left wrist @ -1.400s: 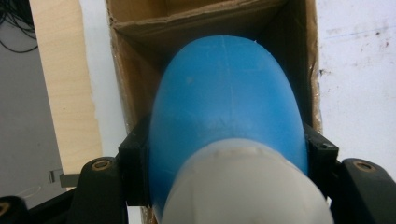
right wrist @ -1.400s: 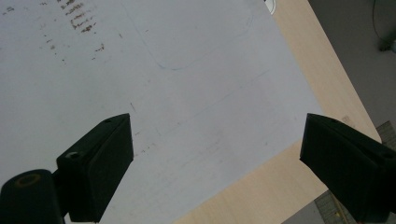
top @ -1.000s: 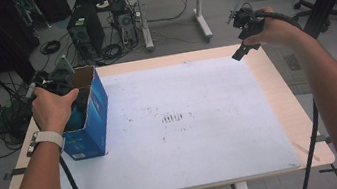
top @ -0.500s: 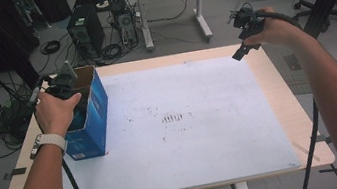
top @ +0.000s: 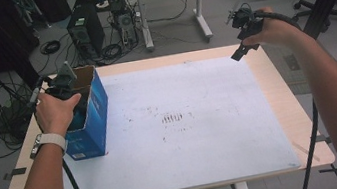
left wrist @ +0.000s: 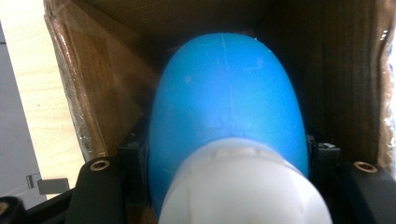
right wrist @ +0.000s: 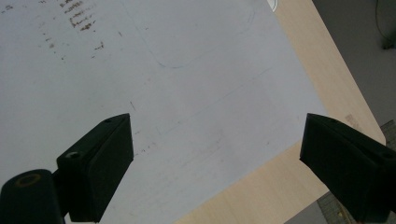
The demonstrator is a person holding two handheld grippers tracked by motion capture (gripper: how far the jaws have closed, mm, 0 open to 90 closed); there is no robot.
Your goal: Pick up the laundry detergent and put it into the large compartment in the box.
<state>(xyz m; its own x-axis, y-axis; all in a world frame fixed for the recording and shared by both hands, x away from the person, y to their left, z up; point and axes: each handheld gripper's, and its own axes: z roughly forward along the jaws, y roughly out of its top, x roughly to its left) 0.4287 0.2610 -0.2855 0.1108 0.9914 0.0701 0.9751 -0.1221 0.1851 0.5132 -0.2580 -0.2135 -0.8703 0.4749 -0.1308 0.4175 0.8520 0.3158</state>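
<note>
Your left gripper (top: 65,84) is rising slightly inside the blue box (top: 90,117), clamping the blue bottle (left wrist: 227,98), which is risking catching the box wall, while your right gripper (right wrist: 215,163) is gaping empty.

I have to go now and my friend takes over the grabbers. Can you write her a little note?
Left gripper: shut on the blue and white bottle, down inside the open cardboard box at the table's left edge.
Right gripper: open, holding nothing, above the white sheet near the far right corner.
Done: bottle gripped.
Left: probably lift it out and set it on the sheet.
</note>
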